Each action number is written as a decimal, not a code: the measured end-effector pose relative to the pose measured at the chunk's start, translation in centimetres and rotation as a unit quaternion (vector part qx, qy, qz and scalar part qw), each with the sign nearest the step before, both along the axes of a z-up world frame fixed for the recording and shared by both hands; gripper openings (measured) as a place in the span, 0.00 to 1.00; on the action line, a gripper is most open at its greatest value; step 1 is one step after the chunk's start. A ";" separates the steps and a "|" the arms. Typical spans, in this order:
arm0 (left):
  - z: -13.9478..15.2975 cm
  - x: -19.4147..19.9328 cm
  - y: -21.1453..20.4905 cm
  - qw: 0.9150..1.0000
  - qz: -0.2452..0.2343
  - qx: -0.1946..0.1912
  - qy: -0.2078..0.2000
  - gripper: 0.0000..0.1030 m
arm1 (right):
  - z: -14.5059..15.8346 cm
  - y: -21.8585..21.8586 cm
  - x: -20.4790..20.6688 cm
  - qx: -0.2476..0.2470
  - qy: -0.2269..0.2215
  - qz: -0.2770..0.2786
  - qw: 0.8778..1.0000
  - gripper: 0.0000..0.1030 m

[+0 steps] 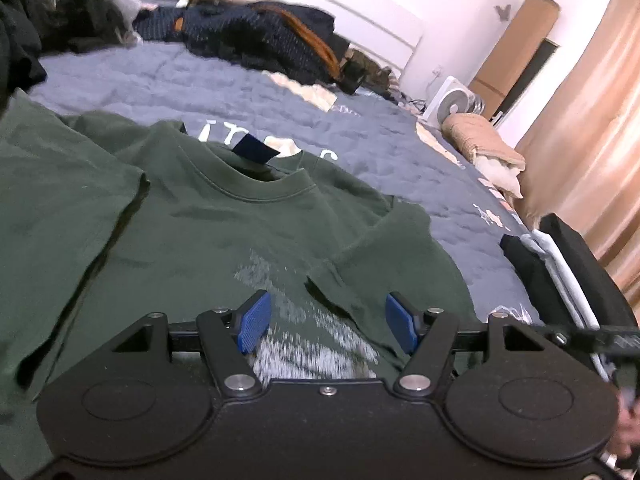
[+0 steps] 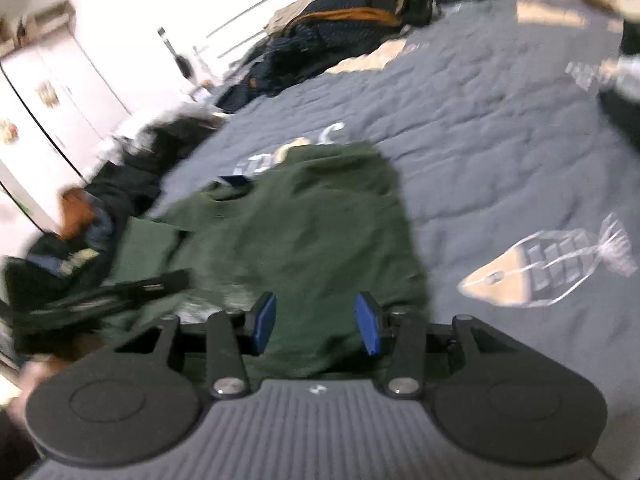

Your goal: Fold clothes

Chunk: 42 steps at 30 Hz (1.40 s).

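Left wrist view: we had the green T-shirt [image 1: 224,232] mid-fold, right sleeve [image 1: 372,248] laid inward over its chest; left gripper [image 1: 328,322] and right gripper [image 2: 316,324] both hovered above it, jaws apart, empty; left sleeve [image 1: 68,184] looked due next

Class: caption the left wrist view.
Open left gripper above a dark green cotton T-shirt on a blue-grey quilted bedspread.
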<state>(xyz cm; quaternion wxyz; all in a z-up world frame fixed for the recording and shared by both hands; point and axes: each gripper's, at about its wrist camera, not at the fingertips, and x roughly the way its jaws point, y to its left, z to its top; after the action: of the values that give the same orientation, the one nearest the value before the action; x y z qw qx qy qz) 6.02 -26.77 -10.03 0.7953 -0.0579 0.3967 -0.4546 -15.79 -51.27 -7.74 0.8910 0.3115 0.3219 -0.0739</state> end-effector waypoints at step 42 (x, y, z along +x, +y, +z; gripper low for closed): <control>0.1 -5.8 -5.8 0.985 -0.149 0.086 -0.030 0.38 | -2.8 -2.7 -0.5 0.031 0.040 -0.106 0.993 0.05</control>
<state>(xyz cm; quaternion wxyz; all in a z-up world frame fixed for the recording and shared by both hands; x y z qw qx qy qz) 0.18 -32.61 -9.93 0.7322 0.0844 0.4144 -0.5339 -16.25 -53.94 -10.54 0.8544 0.3680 0.3248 -0.1707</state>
